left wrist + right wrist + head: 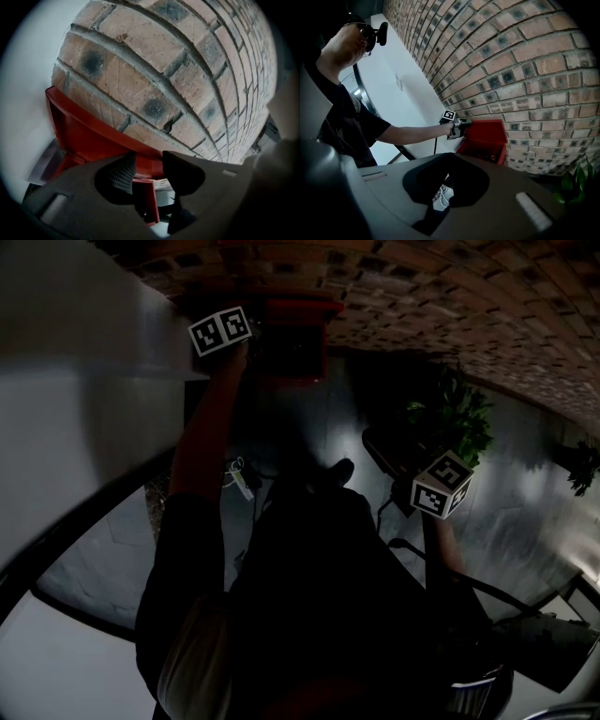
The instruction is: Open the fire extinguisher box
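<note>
Left gripper (149, 162) closes to a narrow gap on a red edge of the fire extinguisher box (487, 136), the ribbed pad of 1 jaw against the metal. The box stands at the foot of the brick wall (525, 56), close to where the brick meets a white wall (393, 61). Its red lid (84, 133) is raised over a dark interior. The person's bare forearm (408, 133) reaches out straight from a dark sleeve to the box's upper left corner. Right gripper (447, 164) hangs well back from the box, its 2 jaws all but together with nothing between them. A white cable (440, 197) on the floor shows through the slit below the tips. A green plant (455, 418) stands to the right of the box, near the right gripper.
</note>
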